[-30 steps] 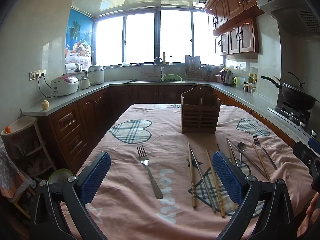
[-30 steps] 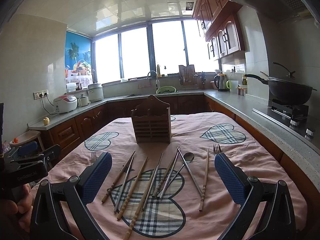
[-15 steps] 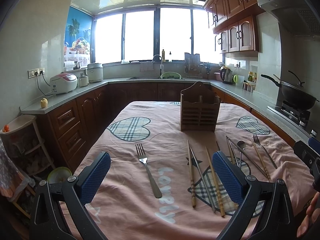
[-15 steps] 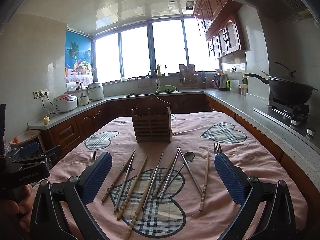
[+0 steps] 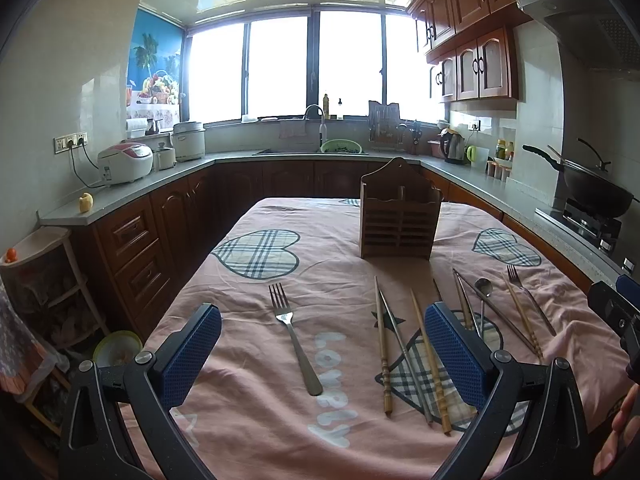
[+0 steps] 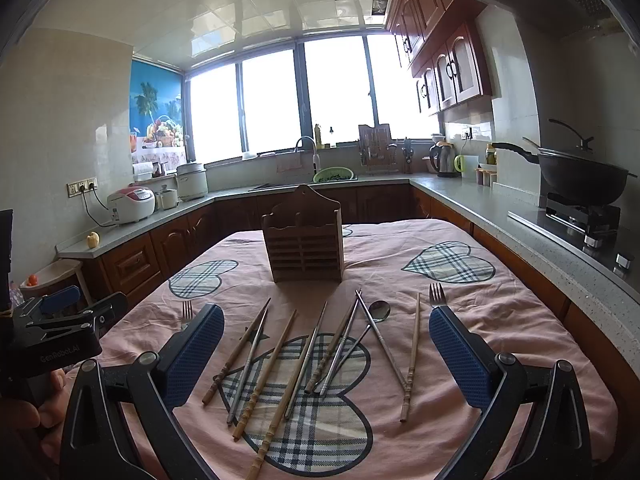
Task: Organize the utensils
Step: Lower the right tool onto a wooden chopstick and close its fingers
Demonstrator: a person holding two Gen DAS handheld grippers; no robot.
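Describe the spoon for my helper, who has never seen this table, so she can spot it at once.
Find the wooden utensil holder standing on the pink tablecloth. In front of it, utensils lie fanned over a plaid heart. The spoon is the only piece there with a round shiny bowl, pointing toward the holder; its neighbours are straight chopsticks.

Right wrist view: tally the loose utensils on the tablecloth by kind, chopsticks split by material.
Forks: 2
Spoon: 1
Wooden chopsticks: 5
Metal chopsticks: 4
Total: 12 visible
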